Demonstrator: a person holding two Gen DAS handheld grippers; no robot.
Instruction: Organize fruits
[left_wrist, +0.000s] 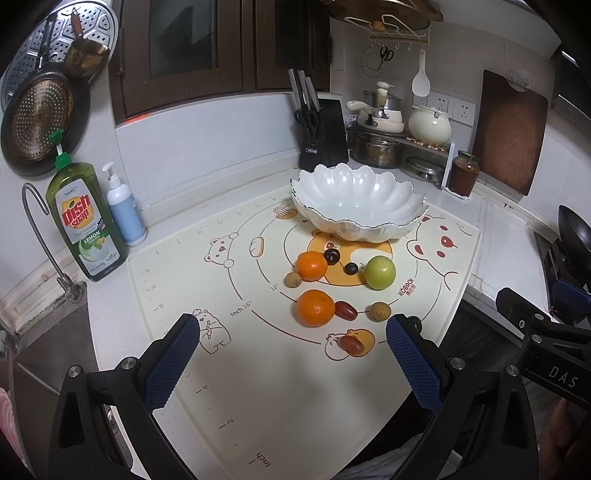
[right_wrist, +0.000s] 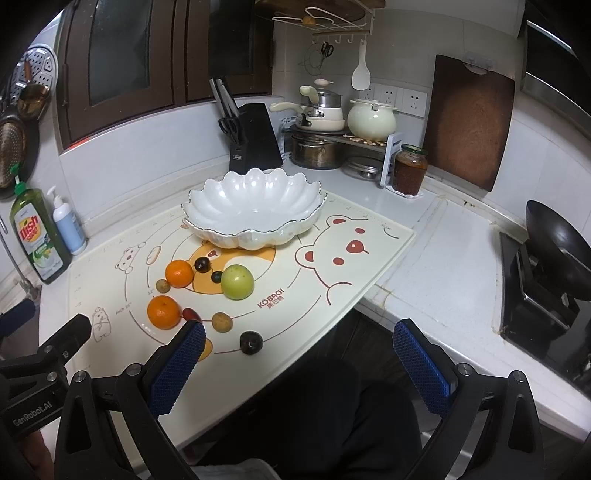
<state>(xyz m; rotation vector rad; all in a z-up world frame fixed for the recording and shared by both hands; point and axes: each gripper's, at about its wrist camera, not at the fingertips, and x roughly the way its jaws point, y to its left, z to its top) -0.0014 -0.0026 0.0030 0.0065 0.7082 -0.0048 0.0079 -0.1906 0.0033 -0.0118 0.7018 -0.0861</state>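
White stone tabletop (right_wrist: 436, 258) in a small kitchen corner, cream baking mat with cartoon bears (left_wrist: 258, 369) spread across it, and nothing has gone anywhere yet, by the look of it.

Nearest us, the left hand-held gripper (left_wrist: 293, 339) hangs over the mat's near edge, blue pads spread wide, nothing between them. The right hand-held gripper (right_wrist: 299, 345) sits off the mat's near right corner, equally wide, equally empty-handed.

Just past them, the fruit lies loose on the mat: a red oblong grape (left_wrist: 351, 343) closest, a dark round plum (right_wrist: 251, 342) near the right edge, then a small brown longan (left_wrist: 380, 311), a second red grape (left_wrist: 346, 310) touching the near orange mandarin (left_wrist: 316, 308). Further on, a second longan (left_wrist: 293, 280) beside the far mandarin (left_wrist: 312, 265), two dark grapes (left_wrist: 331, 256), and a green round apple-like fruit (left_wrist: 380, 272).

Beyond all that, the white scalloped ceramic bowl (left_wrist: 399, 192) stands on the mat's far side, and its inside shows bare. My read: every piece is left to move.
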